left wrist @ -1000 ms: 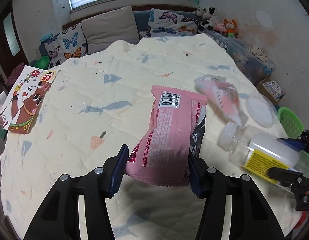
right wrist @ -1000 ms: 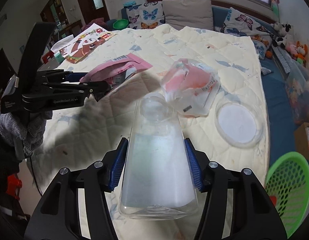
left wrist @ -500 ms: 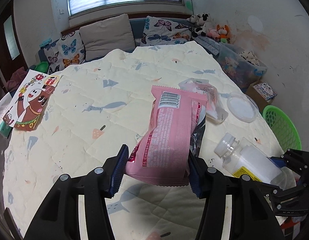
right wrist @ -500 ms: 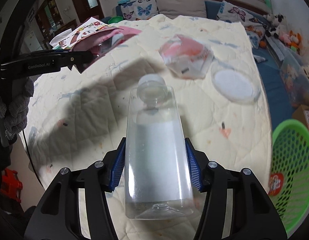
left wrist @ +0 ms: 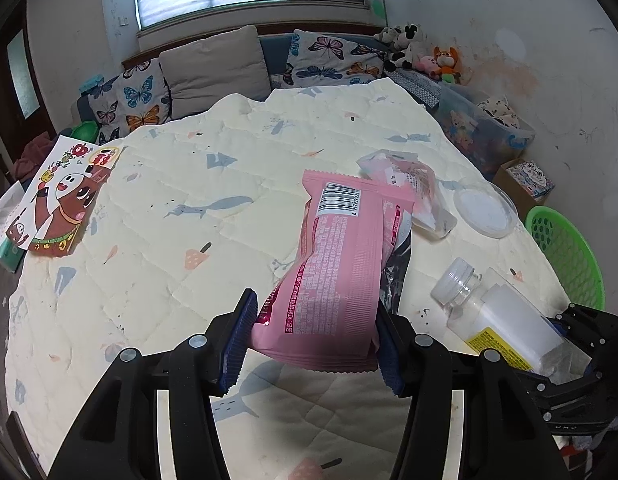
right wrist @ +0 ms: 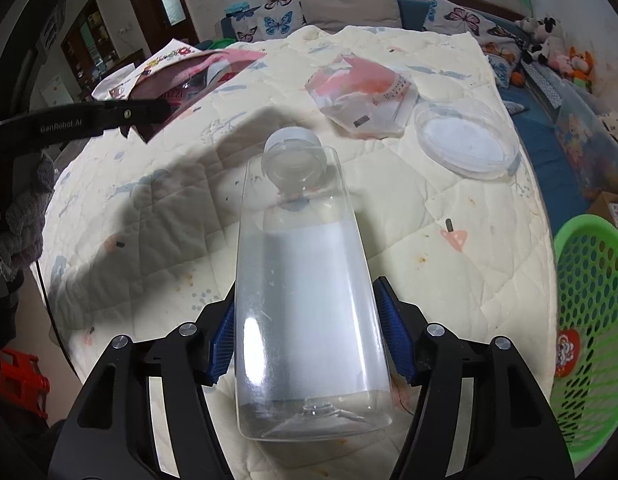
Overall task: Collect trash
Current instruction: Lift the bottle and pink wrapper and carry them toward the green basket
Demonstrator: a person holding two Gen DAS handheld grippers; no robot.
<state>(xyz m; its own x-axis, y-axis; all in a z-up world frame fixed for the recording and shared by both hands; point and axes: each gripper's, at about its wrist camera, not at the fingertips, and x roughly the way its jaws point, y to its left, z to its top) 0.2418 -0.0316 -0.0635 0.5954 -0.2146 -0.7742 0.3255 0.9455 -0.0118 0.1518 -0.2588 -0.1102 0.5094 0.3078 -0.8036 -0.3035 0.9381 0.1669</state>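
My left gripper (left wrist: 311, 340) is shut on a pink snack wrapper (left wrist: 341, 276) and holds it above the quilted table (left wrist: 169, 240). My right gripper (right wrist: 309, 340) is shut on a clear plastic bottle (right wrist: 305, 292) with a white cap; the bottle also shows in the left wrist view (left wrist: 505, 324). A crumpled clear-and-pink bag (right wrist: 361, 96) and a clear round lid (right wrist: 465, 140) lie on the table. A green mesh basket (right wrist: 589, 320) stands beside the table's right edge. The left gripper and wrapper show at the left of the right wrist view (right wrist: 181, 84).
A cartoon picture card (left wrist: 61, 200) lies at the table's left edge. Cushions (left wrist: 213, 68) line a bench behind the table. Boxes and plush toys (left wrist: 489, 128) stand at the right wall. A red stool (right wrist: 17, 384) is on the floor at left.
Both grippers have pulled back toward the table's near edge with their loads. The bottle has moved away from the bag and lid; the green basket shows larger at right.
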